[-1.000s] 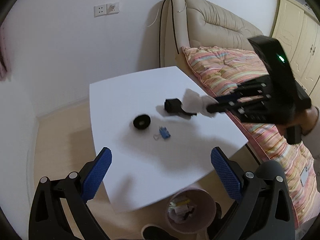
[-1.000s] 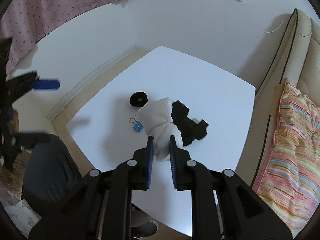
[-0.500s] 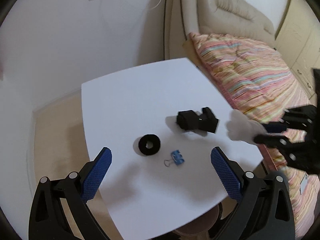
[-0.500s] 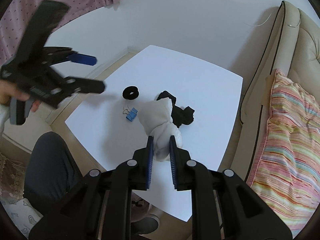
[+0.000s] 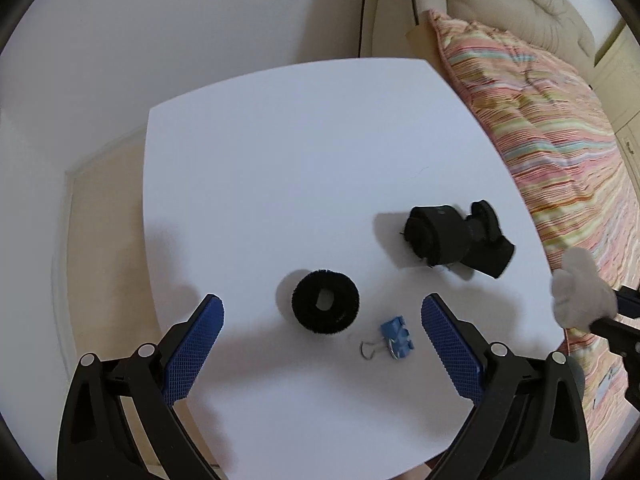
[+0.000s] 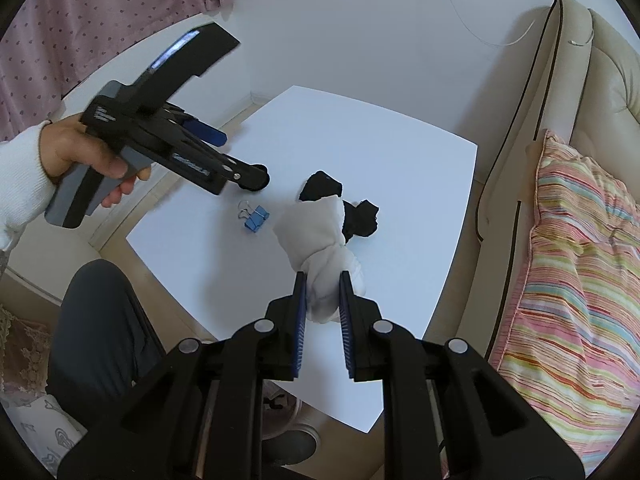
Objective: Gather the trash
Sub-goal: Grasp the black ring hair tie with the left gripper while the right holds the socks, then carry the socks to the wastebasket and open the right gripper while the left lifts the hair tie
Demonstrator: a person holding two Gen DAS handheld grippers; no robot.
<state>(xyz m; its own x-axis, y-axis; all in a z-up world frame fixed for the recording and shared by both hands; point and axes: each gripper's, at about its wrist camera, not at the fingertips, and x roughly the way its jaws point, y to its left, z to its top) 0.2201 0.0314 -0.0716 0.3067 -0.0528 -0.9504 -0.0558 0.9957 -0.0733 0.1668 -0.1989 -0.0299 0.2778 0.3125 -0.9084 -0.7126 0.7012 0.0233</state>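
On the white table (image 5: 280, 160) lie a black foam ring (image 5: 325, 301), a blue binder clip (image 5: 396, 338) and a bundle of black cloth (image 5: 452, 240). My left gripper (image 5: 322, 344) hangs open over the ring, its blue pads well apart on either side. In the right wrist view a hand holds the left gripper (image 6: 236, 158), which hides most of the ring (image 6: 258, 182). My right gripper (image 6: 322, 304) is shut on a crumpled white wad (image 6: 316, 236) above the table's near edge, in front of the black cloth (image 6: 360, 216) and the clip (image 6: 256, 218). The wad (image 5: 576, 292) also shows at the left wrist view's right edge.
A beige sofa (image 6: 572, 80) with a striped cushion (image 6: 580, 260) runs along the table's right side. A person's dark-trousered leg (image 6: 104, 320) is at the near left. A pinkish bin rim (image 6: 294, 414) peeks out under the table's near edge. A pink curtain (image 6: 100, 12) hangs at the back left.
My left gripper has swung in over the table, sunk and tipped downward until the black ring lies between its open fingers. The right gripper, still gripping the white wad, has hardly shifted.
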